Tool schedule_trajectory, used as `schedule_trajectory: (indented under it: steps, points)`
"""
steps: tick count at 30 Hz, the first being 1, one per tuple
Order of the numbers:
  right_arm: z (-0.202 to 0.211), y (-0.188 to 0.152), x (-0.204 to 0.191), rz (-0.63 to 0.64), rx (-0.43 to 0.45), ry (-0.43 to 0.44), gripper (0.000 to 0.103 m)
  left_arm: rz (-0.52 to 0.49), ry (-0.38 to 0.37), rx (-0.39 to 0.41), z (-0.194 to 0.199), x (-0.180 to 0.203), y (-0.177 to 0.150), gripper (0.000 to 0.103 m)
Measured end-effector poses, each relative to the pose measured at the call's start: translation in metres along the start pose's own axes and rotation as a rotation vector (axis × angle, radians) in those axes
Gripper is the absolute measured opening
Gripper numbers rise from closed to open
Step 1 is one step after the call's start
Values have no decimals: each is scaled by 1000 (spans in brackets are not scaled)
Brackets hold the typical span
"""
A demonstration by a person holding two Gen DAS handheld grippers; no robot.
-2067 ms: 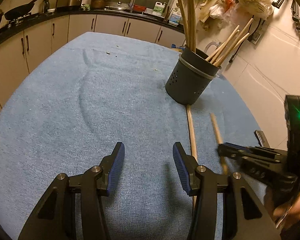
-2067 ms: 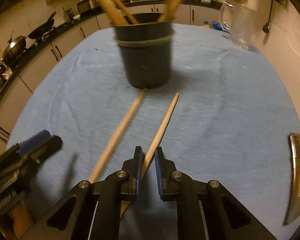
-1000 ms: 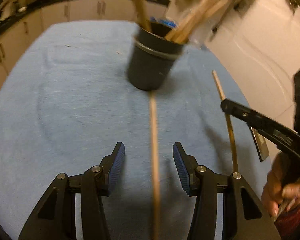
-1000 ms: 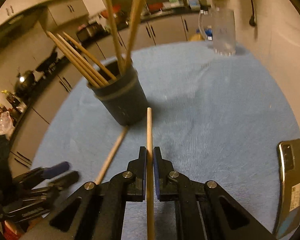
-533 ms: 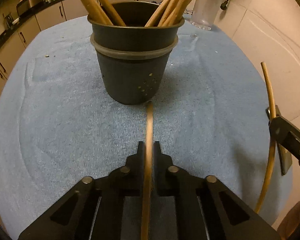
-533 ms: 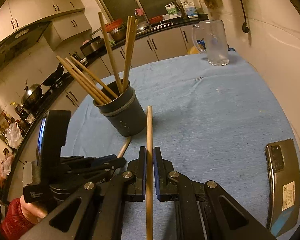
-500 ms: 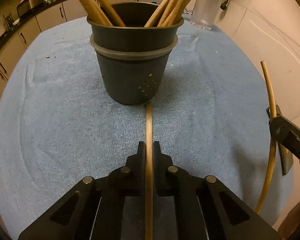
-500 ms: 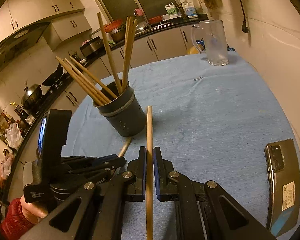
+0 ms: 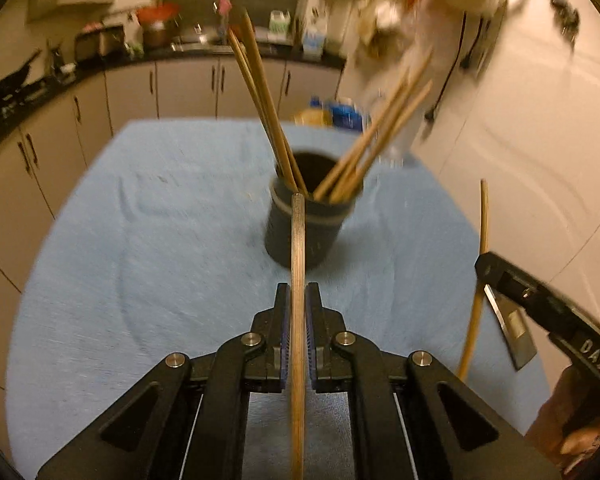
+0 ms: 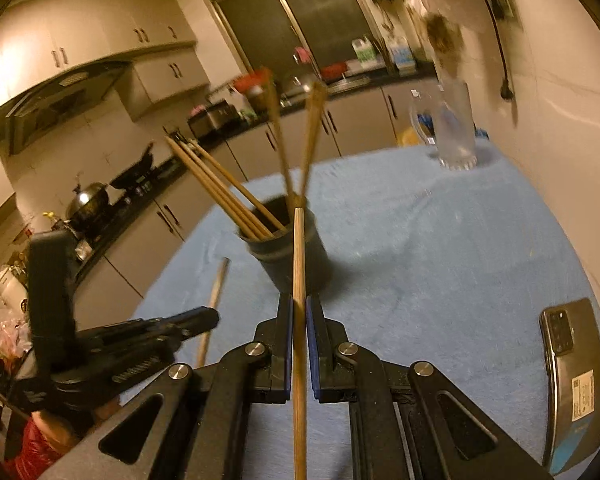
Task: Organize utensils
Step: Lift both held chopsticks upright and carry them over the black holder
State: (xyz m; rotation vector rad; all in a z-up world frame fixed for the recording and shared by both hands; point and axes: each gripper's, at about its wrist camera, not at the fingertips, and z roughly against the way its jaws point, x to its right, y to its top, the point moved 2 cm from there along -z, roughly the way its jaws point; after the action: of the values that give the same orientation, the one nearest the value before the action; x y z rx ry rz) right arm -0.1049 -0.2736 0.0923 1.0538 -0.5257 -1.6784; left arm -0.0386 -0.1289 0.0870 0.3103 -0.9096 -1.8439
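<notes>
A dark round utensil holder (image 9: 306,227) (image 10: 295,258) stands on the blue cloth with several wooden chopsticks leaning out of it. My left gripper (image 9: 297,294) is shut on a wooden chopstick (image 9: 297,280) that points up toward the holder's rim, lifted off the cloth. My right gripper (image 10: 298,304) is shut on a second chopstick (image 10: 298,264), its tip level with the holder's rim. In the left wrist view the right gripper's chopstick (image 9: 478,276) shows at the right; in the right wrist view the left gripper's chopstick (image 10: 213,304) shows at the left.
A phone (image 10: 572,392) (image 9: 510,324) lies on the cloth at the right edge. A clear glass mug (image 10: 454,136) stands at the far right corner. Kitchen cabinets and a counter with pots run behind the table; a wall is close on the right.
My left gripper closed on the chopstick that lay on the cloth and lifted it; the holder now looks farther and lower. The right gripper rose with its chopstick still held.
</notes>
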Motion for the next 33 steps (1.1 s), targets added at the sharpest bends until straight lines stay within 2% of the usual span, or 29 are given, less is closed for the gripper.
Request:
schedule_trajectory:
  steps: [5, 8, 11, 33]
  points:
    - [18, 3, -16, 1, 89, 26, 7, 4, 9, 87, 30, -3, -2, 7]
    - [23, 4, -22, 7, 112, 25, 7, 3, 11, 109, 35, -4, -4, 7]
    - [25, 4, -27, 8, 114, 20, 7, 8, 11, 117, 47, -5, -6, 7]
    - [33, 5, -37, 7, 140, 3, 7, -8, 3, 136, 50, 1, 1, 7]
